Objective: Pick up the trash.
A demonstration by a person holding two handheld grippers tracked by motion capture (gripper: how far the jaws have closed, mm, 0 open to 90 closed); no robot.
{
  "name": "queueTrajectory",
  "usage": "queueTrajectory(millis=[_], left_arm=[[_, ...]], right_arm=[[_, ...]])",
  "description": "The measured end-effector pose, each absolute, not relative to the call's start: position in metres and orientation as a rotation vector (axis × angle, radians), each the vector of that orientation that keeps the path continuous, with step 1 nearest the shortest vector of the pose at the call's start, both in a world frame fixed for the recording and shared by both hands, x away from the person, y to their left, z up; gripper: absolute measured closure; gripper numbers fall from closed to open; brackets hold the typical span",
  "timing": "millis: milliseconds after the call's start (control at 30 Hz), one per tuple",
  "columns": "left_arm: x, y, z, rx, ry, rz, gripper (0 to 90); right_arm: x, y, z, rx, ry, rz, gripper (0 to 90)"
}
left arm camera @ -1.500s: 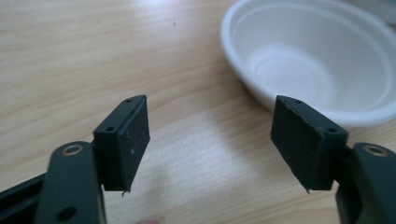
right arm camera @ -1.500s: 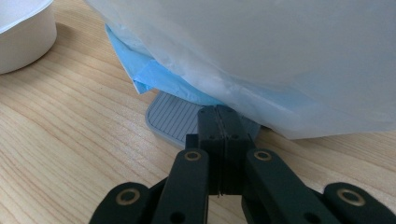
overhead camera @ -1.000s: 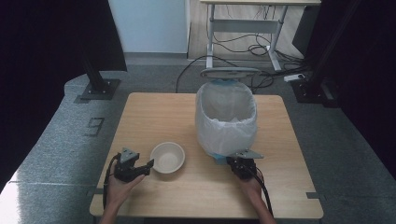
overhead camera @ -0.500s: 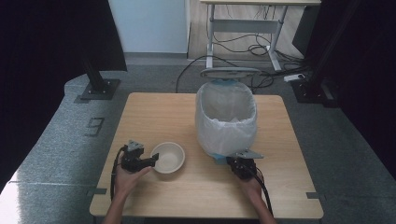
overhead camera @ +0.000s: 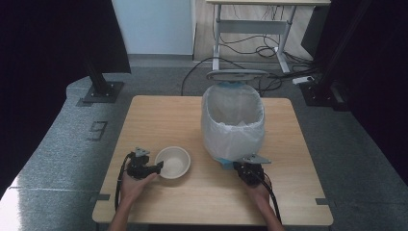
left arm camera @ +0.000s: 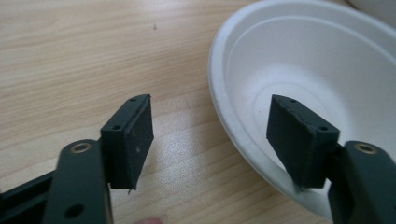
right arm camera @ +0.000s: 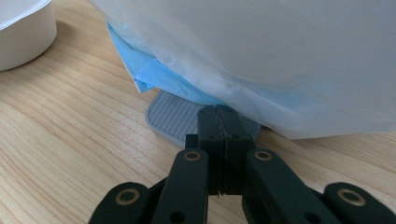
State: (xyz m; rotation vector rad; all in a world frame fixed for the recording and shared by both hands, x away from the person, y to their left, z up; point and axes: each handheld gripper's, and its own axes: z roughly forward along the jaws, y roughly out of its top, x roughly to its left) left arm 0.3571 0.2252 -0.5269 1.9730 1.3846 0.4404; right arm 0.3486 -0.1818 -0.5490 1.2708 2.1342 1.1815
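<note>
Bowl rim between left gripper (left arm camera: pixel 210 140) jaws, which have just been closing, one pad (left arm camera: pixel 299 140) inside, one outside, neither pressing | white paper bowl (overhead camera: pixel 173 162) near table (overhead camera: pixel 159 115) front, left of lined pedal bin (overhead camera: pixel 233 122) | right gripper (right arm camera: pixel 219 116) jaws together on the bin's pedal (right arm camera: pixel 175 119).

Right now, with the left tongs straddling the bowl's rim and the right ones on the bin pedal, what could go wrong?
1. The left tongs have one pad inside the bowl and one outside, not yet pressing. They have just been closing; a pinch this close to the edge could tip or skid the light bowl.
2. The right tongs, shut, rest on the grey pedal under the bin. If they slip off, the lid may drop as the bowl arrives.
</note>
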Motion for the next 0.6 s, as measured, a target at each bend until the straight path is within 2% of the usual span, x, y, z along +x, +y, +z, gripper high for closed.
queueTrajectory(millis=[33,100,133,267,400,600], left_arm=[[0.357,0.225,-0.527,1.971,1.383,0.431,37.0],[0.357,0.225,-0.528,1.971,1.371,0.419,48.1],[0.357,0.225,-0.528,1.973,1.360,0.413,48.1],[0.354,0.225,-0.529,1.982,1.322,0.368,65.0],[0.350,0.229,-0.527,1.931,1.294,0.308,76.8],[0.345,0.232,-0.523,1.883,1.270,0.278,80.6]], right_arm=[[0.349,-0.182,-0.549,1.270,2.135,1.183,88.3],[0.349,-0.182,-0.549,1.272,2.135,1.186,88.3],[0.349,-0.182,-0.549,1.272,2.135,1.186,88.3],[0.349,-0.182,-0.549,1.273,2.136,1.187,88.3],[0.349,-0.183,-0.549,1.278,2.136,1.190,88.3],[0.349,-0.183,-0.549,1.278,2.137,1.191,88.3]])
